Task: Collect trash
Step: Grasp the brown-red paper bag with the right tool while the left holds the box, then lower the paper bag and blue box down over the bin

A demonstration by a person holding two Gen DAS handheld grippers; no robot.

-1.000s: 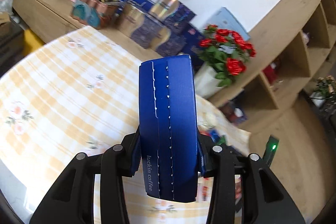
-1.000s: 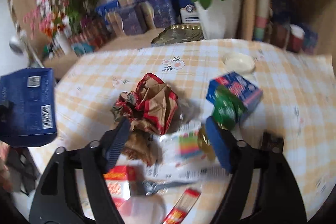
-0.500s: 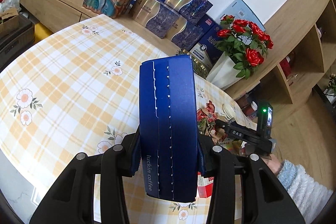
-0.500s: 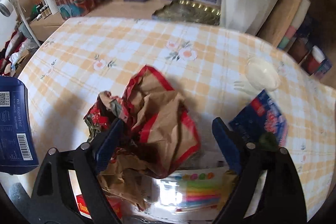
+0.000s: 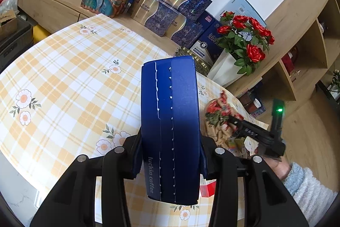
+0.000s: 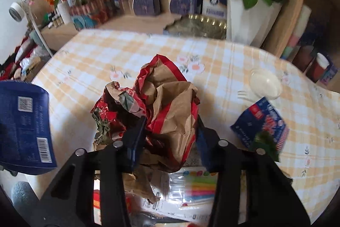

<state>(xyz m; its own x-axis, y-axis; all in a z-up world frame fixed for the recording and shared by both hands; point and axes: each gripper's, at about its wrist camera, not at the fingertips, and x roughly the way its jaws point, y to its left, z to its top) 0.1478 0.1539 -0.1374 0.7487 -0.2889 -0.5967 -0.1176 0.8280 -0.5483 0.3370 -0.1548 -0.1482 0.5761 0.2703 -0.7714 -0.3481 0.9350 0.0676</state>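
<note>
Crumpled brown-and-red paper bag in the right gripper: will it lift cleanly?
The crumpled paper bag looks light and floppy, likely squashing further. The right gripper, jaws just closing, pinches only its lower folds, so loose flaps may sag or snag the plastic packet underneath.

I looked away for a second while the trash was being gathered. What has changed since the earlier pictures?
The right tongs moved forward over the pile and have just been closing; their blue pads now press the crumpled paper bag. The left tongs still clamp the blue coffee box, held up as before. The blue snack packet and white lid stayed put.
</note>
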